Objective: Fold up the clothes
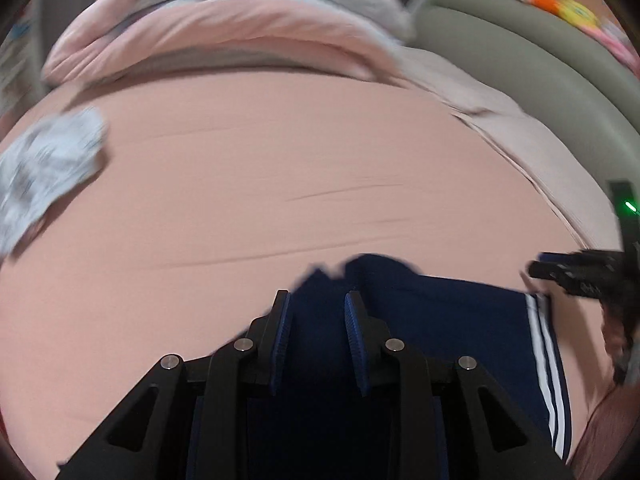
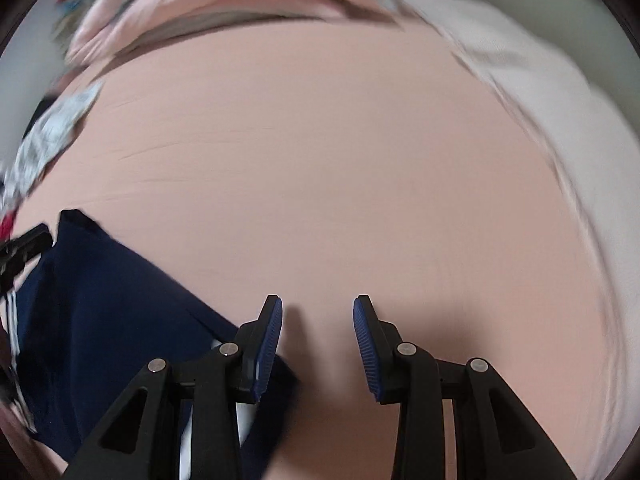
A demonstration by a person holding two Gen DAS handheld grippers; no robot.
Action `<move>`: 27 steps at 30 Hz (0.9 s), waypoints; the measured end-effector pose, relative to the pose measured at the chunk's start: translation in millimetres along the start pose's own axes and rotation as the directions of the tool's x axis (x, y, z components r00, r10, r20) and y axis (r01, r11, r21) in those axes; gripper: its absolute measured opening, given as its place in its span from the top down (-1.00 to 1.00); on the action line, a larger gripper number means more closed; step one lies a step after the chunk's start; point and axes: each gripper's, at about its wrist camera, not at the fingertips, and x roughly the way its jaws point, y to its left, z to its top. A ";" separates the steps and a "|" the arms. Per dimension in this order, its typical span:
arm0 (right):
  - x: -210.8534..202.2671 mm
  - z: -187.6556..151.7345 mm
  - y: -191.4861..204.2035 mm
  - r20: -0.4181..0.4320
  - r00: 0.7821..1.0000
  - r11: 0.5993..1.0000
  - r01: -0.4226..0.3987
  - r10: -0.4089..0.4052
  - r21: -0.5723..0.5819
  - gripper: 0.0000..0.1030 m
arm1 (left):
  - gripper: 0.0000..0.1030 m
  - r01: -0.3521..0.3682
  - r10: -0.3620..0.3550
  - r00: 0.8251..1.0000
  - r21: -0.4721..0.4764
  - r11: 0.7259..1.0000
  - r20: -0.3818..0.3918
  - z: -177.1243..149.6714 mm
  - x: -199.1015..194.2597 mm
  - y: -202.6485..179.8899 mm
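Observation:
A navy blue garment with white side stripes [image 1: 440,320] lies on the pink bed sheet [image 1: 280,180]. My left gripper [image 1: 318,300] is open just above it, the fabric showing between and under its fingers. My right gripper [image 2: 318,304] is open over bare sheet at the garment's [image 2: 100,300] right edge, with nothing between its blue pads. The right gripper also shows at the right edge of the left wrist view [image 1: 576,276], beside the striped edge. The left gripper's tip shows at the left edge of the right wrist view [image 2: 24,248].
A white patterned cloth [image 1: 44,164] lies at the left on the sheet. Rolled pink and grey bedding [image 1: 224,24] lies at the back. A pale blanket [image 2: 540,120] runs along the right, with a grey-green headboard [image 1: 540,64] beyond.

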 end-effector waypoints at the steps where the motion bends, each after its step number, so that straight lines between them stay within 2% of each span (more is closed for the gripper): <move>1: 2.3 -4.4 -9.0 -0.012 1.000 1.000 -0.009 0.009 0.016 0.29 | 0.51 -0.026 0.026 1.000 0.016 1.000 0.004 3.9 4.4 -2.7; 2: 4.0 -6.0 -13.2 -0.016 1.000 1.000 -0.003 0.003 0.004 0.29 | 0.51 -0.045 0.045 0.999 0.028 0.999 0.009 6.7 7.8 -5.6; 4: 5.0 -6.1 -19.1 -0.016 1.000 1.000 0.003 -0.004 -0.015 0.29 | 0.51 -0.038 0.038 0.999 0.030 0.999 0.019 5.2 8.5 -11.7; 7: 2.3 -1.9 -25.9 -0.004 1.000 1.000 -0.023 0.023 0.002 0.30 | 0.51 0.025 -0.024 1.000 -0.015 1.000 0.016 -1.1 13.5 -9.5; 10: 8.1 -2.7 -30.3 -0.040 0.996 0.996 -0.080 0.081 0.023 0.30 | 0.51 0.080 -0.080 0.997 -0.056 0.995 0.014 -7.4 17.4 -7.5; 13: -1.9 -14.5 -45.3 -0.029 0.986 0.980 -0.158 0.163 0.122 0.30 | 0.51 0.065 -0.065 0.998 -0.043 0.997 0.009 -15.8 9.0 -7.1; 16: -5.5 -37.8 -64.6 -0.019 0.959 0.926 -0.268 0.283 0.264 0.30 | 0.51 0.055 -0.055 0.998 -0.042 0.998 0.000 -22.4 4.3 -6.1; 19: -15.9 -51.5 -55.4 -0.019 0.959 0.933 -0.272 0.284 0.236 0.30 | 0.51 0.013 -0.013 1.000 -0.058 0.998 0.009 -17.4 17.3 -6.6; 22: -13.1 -63.0 -56.7 -0.028 0.940 0.905 -0.319 0.340 0.282 0.30 | 0.51 0.005 -0.004 1.000 -0.054 0.999 0.011 -16.0 24.4 -9.4; 26: -9.8 -40.9 -67.9 -0.032 0.929 0.906 -0.350 0.368 0.239 0.30 | 0.51 0.013 -0.013 1.000 -0.039 0.999 0.008 -16.6 29.4 -13.9; 27: -12.3 -44.3 -62.0 -0.032 0.926 0.906 -0.359 0.375 0.224 0.30 | 0.51 0.015 -0.015 1.000 -0.035 0.999 0.008 -16.7 30.7 -15.0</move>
